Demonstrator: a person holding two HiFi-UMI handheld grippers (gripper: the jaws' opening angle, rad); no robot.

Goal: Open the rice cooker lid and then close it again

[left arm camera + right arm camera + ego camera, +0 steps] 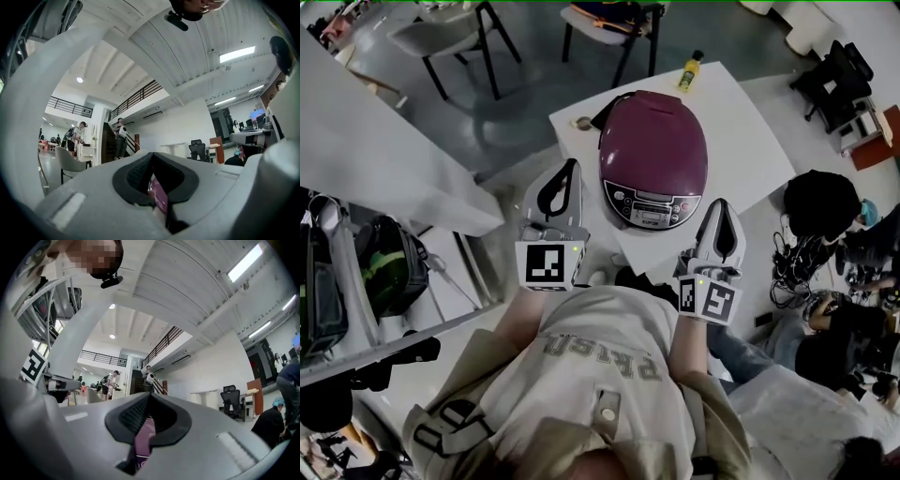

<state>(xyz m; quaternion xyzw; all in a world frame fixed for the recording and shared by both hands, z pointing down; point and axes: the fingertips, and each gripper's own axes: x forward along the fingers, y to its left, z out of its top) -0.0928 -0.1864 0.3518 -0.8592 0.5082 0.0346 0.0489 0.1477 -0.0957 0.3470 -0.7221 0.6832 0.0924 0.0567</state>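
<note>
On the white square tabletop [741, 122], about at its middle, sits the rounded maroon rice cooker [654, 141], its lid down flat and its grey control panel [652, 208] facing the near edge. A small yellow bottle [690, 71] stands at the far edge, apart from the cooker. The left hand-held gripper [568, 169] hangs over the tabletop's near left edge, beside the cooker but not touching it. Its jaws are pressed together with nothing between them; only a sliver of maroon shows past them in the left gripper view. The right hand-held gripper [721, 208] hangs at the cooker's near right, likewise pinched closed and empty, clear of the shell. With the lid seated and both tools held close to the person's chest, this reads either as the wait before opening or as the finish after closing; the pictures do not settle which. If opening lies ahead, the next move calls for bringing one closed tip onto the lid's release, probably just above the panel
</note>
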